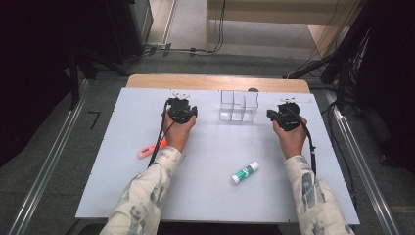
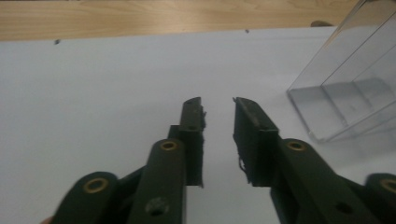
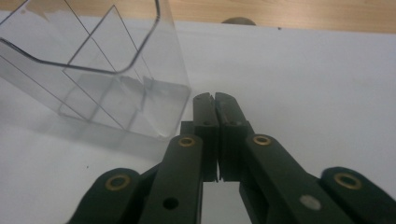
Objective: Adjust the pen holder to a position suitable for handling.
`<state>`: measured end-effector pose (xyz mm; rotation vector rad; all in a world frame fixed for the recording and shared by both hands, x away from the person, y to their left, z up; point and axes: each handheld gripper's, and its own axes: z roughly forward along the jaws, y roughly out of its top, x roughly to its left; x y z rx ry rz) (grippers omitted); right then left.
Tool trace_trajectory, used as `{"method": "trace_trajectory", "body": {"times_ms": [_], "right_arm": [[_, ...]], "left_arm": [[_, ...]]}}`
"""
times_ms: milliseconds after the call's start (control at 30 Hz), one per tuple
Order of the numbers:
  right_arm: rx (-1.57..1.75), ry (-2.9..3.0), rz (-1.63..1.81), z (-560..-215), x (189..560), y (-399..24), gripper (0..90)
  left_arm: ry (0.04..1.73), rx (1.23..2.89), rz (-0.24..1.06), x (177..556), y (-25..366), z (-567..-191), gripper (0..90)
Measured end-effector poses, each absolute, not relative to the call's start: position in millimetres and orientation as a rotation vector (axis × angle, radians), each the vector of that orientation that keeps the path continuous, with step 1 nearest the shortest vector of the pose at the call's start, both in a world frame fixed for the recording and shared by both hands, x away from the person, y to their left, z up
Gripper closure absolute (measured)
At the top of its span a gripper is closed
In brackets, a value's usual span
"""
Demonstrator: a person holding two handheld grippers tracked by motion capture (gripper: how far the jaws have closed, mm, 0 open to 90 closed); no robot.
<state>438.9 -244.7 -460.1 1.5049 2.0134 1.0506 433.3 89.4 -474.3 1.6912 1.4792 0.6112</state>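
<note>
The clear organizer (image 1: 238, 106) stands near the table's (image 1: 210, 196) far edge between the slightly parted, empty left gripper (image 1: 183, 110) and the clenched, empty right gripper (image 1: 279, 116).

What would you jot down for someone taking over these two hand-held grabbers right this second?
Left gripper: jaws slightly apart, nothing between them.
Right gripper: jaws shut, empty.
Both sit on either side of the clear organiser at the table's far edge; its compartments look empty.
The glue stick lies near the front between the forearms; the orange highlighter lies by the left forearm.
Done: nothing placed yet.
Left: probably picking up both items and putting them in the organiser.
</note>
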Motion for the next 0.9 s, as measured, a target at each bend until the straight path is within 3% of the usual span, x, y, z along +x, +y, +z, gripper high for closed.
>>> {"method": "trace_trajectory", "body": {"times_ms": [133, 433, 900], "right_arm": [[1.505, 2.032, 1.044, -458.8, 450.9, -234.0, 87.5], [1.497, 2.049, 1.006, -463.1, 461.7, -216.9, 87.5], [1.497, 2.063, 0.988, -470.0, 469.5, -213.8, 87.6]], "left_arm": [[1.459, 1.699, 0.611, 448.5, 71.3, -470.6, 90.0], [1.408, 1.742, 0.548, 470.6, 37.3, -473.7, 90.0], [1.388, 1.759, 0.526, 471.0, 24.3, -475.9, 90.0]]}}
